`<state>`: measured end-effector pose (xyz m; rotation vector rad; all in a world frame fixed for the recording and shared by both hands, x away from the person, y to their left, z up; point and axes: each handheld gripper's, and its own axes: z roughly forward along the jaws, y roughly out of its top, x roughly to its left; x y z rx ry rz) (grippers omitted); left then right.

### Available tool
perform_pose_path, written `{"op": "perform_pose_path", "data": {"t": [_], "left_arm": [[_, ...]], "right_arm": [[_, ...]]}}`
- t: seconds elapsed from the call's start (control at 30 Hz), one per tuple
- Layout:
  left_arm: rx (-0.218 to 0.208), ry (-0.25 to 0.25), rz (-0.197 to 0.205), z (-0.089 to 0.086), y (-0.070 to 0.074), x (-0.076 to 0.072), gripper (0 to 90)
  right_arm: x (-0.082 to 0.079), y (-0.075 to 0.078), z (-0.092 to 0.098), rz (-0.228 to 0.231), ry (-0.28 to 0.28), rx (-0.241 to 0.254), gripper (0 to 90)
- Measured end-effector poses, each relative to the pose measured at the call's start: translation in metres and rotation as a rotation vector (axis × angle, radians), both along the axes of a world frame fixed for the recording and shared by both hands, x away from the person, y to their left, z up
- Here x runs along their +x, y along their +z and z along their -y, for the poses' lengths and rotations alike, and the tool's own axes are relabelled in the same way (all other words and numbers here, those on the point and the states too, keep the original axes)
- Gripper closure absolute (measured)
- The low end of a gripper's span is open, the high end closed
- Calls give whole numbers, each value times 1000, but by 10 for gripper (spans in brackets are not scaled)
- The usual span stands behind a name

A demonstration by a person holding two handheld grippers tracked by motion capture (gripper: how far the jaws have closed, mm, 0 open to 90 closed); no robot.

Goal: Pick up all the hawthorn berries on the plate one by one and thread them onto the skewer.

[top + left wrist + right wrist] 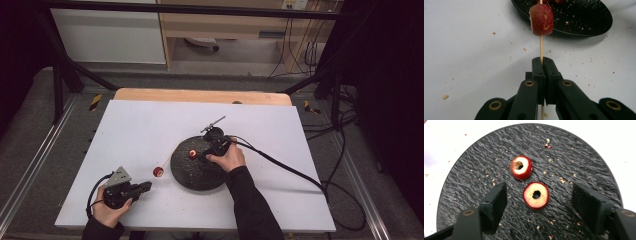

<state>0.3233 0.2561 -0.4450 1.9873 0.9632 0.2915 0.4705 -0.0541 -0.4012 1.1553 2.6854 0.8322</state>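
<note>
Rough matt slate-like black plate [486, 152], thin wooden skewer [541, 48], smooth matt white table [145, 130]

High view dim, dark corners, soft focus; gripper views bright, even overhead light, faint shadows, jaws blurred.

The left hand [107, 210] sits at about seven o'clock on the table, forearm entering from the bottom edge, and its left gripper [146, 186] points toward two o'clock, lying low and nearly level. In the left gripper view its jaws are pressed together on a thin skewer [541, 47]. The right hand [228, 159] reaches in past centre, dark sleeve running back to five o'clock. Its right gripper [537, 202] points downward, jaws apart, pads touching nothing.
</note>
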Motion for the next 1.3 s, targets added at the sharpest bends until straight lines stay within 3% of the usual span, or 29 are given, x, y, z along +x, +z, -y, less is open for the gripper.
{"op": "perform_pose_path", "data": {"t": [0.8, 1.3], "left_arm": [[1, 0, -4, 1, 0, 0, 885], [9, -5, -2, 2, 0, 0, 885]], "right_arm": [[14, -10, -8, -132, -5, -23, 585], [16, -11, -7, -169, -17, -25, 605]]}}
